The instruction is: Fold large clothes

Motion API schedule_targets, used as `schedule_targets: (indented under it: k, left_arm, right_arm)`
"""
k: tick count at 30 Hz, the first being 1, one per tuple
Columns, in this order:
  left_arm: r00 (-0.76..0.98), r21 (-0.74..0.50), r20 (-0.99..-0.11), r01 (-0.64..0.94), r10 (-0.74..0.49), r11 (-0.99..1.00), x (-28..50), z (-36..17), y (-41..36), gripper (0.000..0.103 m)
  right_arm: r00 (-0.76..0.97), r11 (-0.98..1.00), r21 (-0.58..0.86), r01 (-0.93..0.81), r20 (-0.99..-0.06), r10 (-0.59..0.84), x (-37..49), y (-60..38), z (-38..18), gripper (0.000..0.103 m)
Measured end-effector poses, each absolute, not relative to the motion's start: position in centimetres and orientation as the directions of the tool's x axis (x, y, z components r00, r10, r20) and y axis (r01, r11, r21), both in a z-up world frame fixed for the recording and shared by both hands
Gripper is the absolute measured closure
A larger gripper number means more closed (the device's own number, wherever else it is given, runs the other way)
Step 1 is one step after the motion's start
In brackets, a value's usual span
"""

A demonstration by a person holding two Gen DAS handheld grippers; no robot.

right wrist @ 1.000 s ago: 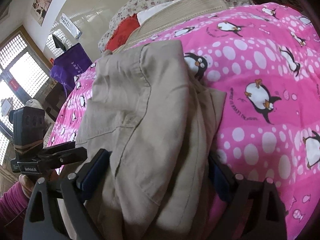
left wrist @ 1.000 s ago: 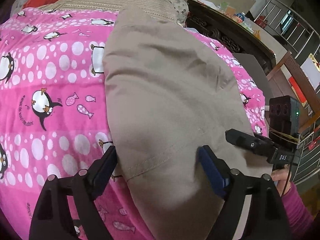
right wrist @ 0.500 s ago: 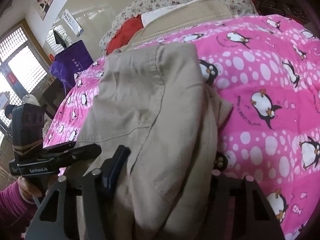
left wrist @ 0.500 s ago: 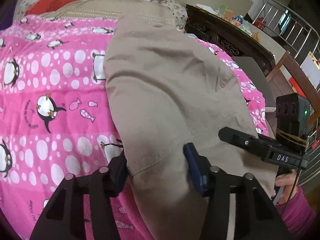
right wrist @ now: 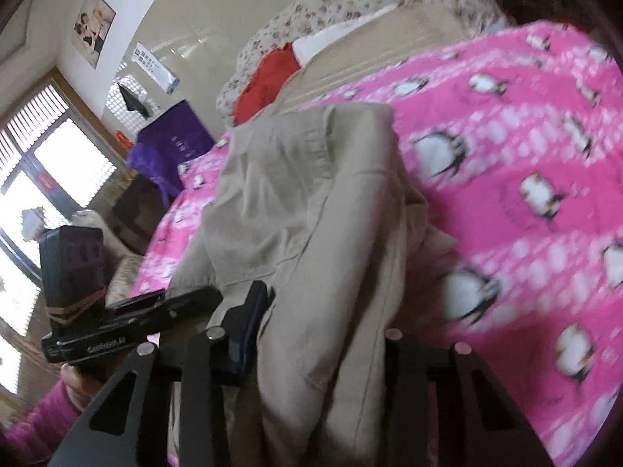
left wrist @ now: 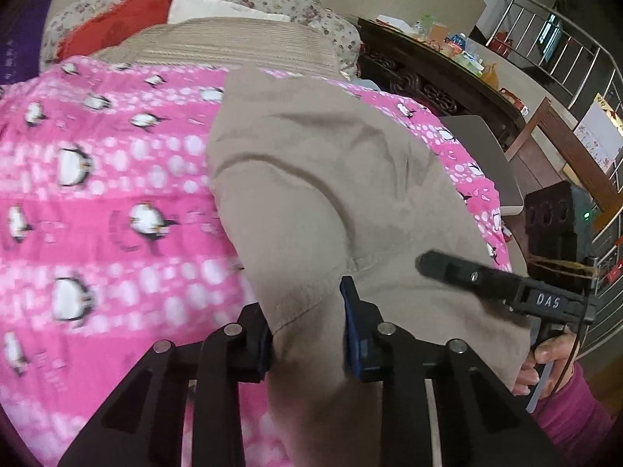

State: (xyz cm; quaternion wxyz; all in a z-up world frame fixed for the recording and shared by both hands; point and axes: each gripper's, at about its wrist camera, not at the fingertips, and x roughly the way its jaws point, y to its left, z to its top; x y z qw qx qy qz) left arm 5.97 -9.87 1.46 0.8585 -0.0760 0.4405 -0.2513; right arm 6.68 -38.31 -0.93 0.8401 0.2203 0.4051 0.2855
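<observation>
Left tool (left wrist: 307, 323) jaws have just closed, pinching the near hem of the beige trousers (left wrist: 331, 179); right tool (right wrist: 323, 334) likewise grips its hem corner; trousers lie lengthwise on the penguin bedspread (left wrist: 117, 194); lift both corners level, carry forward evenly, avoid dragging lower layers.

1 beige garment (left wrist: 319, 179), 2 tools, 1 pink quilt (left wrist: 117, 179)

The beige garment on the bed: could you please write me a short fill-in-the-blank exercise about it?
1. The beige garment lies on a pink blanket printed with ____.
2. The left gripper has its jaws closed on the garment's ____ edge.
3. The cushion near the white pillow is ____.

Missing words: penguins; stitched; red
</observation>
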Motion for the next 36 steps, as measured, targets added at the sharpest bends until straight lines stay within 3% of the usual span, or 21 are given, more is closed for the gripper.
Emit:
schedule_targets:
  k: [4,7,10,12,20,24,30,34,36]
  left_arm:
    - [0.473,-0.305,-0.765,0.330,-0.436,0.893,4.5,3.0,-6.6,0.087]
    - [0.463,-0.253,-0.804,0.300,-0.373,0.920,3.9,1.6,-5.2,0.085]
    - [0.428,-0.221,-0.854,0.218,-0.297,0.951,4.5,-2.5,-4.5,0.070]
    - [0.439,-0.244,-0.842,0.205,-0.312,0.948,4.2,-2.7,-4.0,0.068]
    - [0.533,-0.142,-0.806,0.246,-0.256,0.959,1.1,1.2,-3.5,0.068]
    - [0.571,-0.125,-0.781,0.257,-0.255,0.958,-0.6,2.5,-3.5,0.068]
    - [0.537,-0.126,-0.803,0.272,-0.259,0.954,-1.3,0.6,-4.6,0.068]
    - [0.532,-0.121,-0.807,0.275,-0.256,0.954,-0.8,-1.4,-6.0,0.068]
    - [0.546,-0.104,-0.800,0.283,-0.249,0.954,-0.5,-1.9,-6.7,0.066]
  right_arm:
    - [0.421,0.659,0.680,-0.321,-0.521,0.742,5.5,-35.2,-1.5,0.063]
    - [0.397,0.662,0.660,-0.356,-0.534,0.746,4.8,-32.2,-2.1,0.063]
    - [0.419,0.743,0.583,-0.329,-0.615,0.668,5.7,-30.1,-3.8,0.059]
    - [0.439,0.808,0.494,-0.322,-0.678,0.590,6.1,-29.3,-4.4,0.050]
    - [0.567,0.882,0.322,-0.345,-0.677,0.469,2.4,-31.0,1.7,0.049]
    - [0.590,0.881,0.305,-0.361,-0.657,0.469,3.3,-30.3,3.2,0.049]
    - [0.581,0.880,0.257,-0.399,-0.671,0.460,5.7,-26.1,3.4,0.049]
    - [0.607,0.944,0.022,-0.329,-0.761,0.229,7.8,-24.5,0.0,0.059]
    - [0.586,0.955,0.002,-0.298,-0.789,0.185,8.8,-24.9,-2.4,0.059]
